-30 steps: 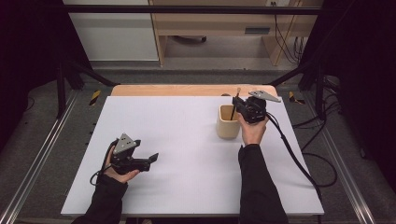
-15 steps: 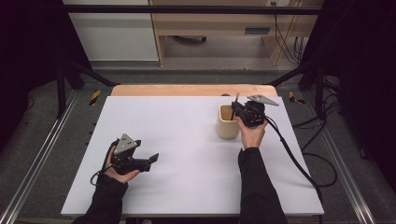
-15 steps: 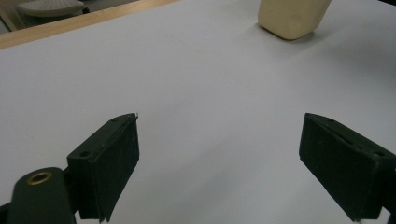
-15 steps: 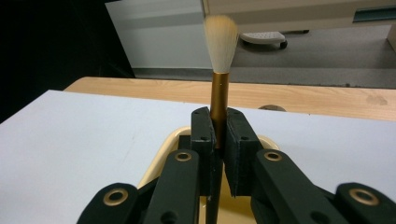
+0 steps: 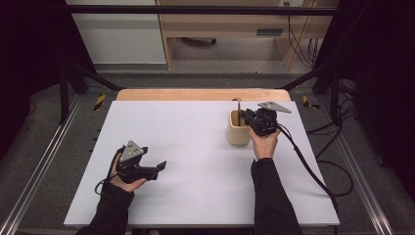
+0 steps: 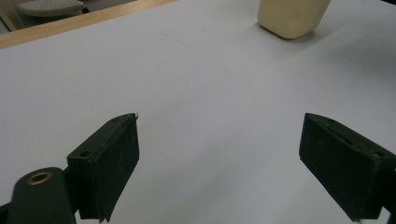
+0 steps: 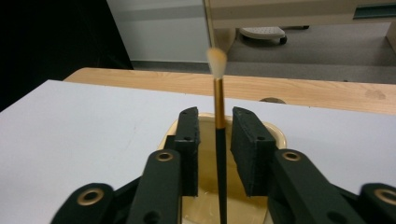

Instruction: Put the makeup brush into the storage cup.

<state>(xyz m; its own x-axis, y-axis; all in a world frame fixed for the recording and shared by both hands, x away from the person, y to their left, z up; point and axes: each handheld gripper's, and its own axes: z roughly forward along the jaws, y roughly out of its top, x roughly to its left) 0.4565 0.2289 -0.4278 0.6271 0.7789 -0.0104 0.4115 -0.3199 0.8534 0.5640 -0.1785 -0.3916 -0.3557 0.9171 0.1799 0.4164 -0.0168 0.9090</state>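
Releasing: my right gripper (image 7: 215,140) has just been opening, jaws apart around the brush (image 7: 218,116), which stands in the beige cup (image 5: 238,131) at two o'clock. Placement looks done; withdrawal remains. Left gripper (image 6: 219,158) idles, jaws apart.

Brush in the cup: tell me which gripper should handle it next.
Right. The right gripper sits over the cup with its jaws just opened around the brush, pads apart from the handle. The left gripper rests far off on the table, open.
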